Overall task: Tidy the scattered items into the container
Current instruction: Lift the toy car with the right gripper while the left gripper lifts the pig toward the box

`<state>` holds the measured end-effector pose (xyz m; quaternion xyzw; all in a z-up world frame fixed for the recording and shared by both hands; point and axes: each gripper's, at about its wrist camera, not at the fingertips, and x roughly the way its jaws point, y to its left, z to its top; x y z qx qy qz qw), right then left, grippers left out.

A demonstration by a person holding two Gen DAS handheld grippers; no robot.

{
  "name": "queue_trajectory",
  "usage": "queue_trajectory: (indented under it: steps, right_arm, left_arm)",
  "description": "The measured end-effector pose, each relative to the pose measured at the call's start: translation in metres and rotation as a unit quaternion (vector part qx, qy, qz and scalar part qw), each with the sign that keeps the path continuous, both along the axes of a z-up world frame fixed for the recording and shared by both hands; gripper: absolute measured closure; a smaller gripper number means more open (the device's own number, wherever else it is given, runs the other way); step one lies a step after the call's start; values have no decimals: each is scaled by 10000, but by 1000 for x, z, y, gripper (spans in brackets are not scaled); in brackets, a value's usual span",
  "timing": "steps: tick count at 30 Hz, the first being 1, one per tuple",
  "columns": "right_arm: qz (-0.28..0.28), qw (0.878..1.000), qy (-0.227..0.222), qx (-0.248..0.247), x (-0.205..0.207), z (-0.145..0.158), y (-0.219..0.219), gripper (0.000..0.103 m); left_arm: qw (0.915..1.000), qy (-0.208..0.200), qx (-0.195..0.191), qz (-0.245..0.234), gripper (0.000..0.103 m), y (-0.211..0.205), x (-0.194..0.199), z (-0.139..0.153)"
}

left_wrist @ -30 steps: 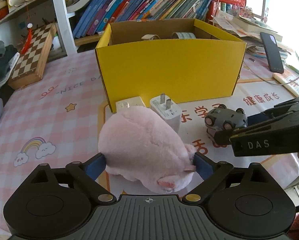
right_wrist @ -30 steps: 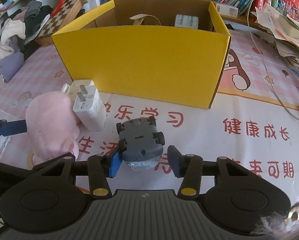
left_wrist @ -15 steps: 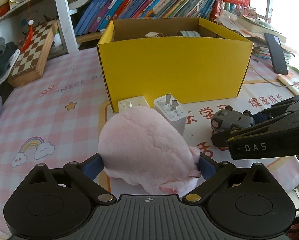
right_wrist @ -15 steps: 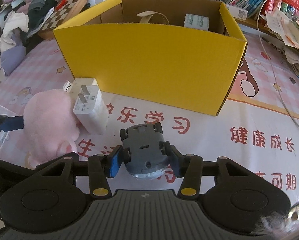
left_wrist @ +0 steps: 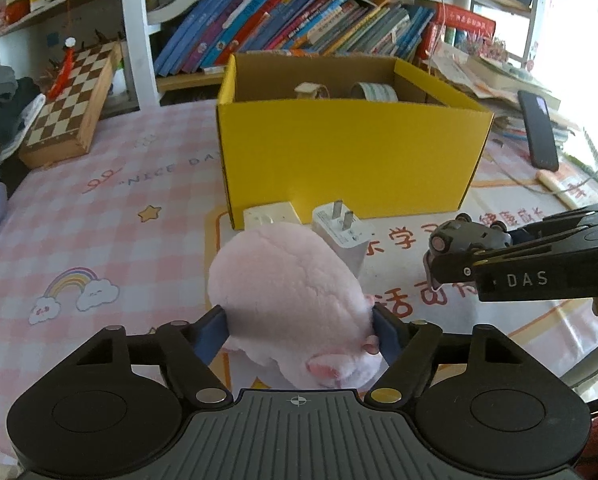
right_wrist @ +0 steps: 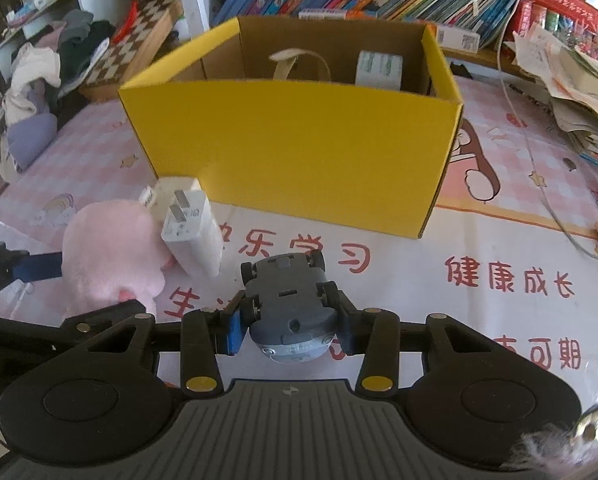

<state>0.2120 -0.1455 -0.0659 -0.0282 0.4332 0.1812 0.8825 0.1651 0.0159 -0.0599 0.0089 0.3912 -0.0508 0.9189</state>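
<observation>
Covering the table, a pink checked cloth [left_wrist: 99, 216]; bookshelf [left_wrist: 299, 32] behind, seemingly crowded.

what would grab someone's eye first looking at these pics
The big open-topped yellow cardboard box dominates the middle of the pink checked tablecloth. In front of it, the left gripper squeezes a fluffy pink plush toy, and the right gripper clamps a small grey toy car, wheels up. A white wall charger leans against the plush.

Yellow box [left_wrist: 351, 160] wall hides its contents — only tops show.
</observation>
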Motion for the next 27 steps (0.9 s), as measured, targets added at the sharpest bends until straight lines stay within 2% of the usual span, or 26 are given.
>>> queue_trajectory:
  steps: [14, 27]
  right_arm:
    - [-90, 9994, -322, 56, -32, 19, 6, 62]
    - [-513, 9962, -661, 233, -65, 41, -5, 62]
  left_arm:
    - [9987, -466, -95, -174, 29, 6, -29, 24]
    - [9954, -946, -114, -111, 29, 19, -63, 49]
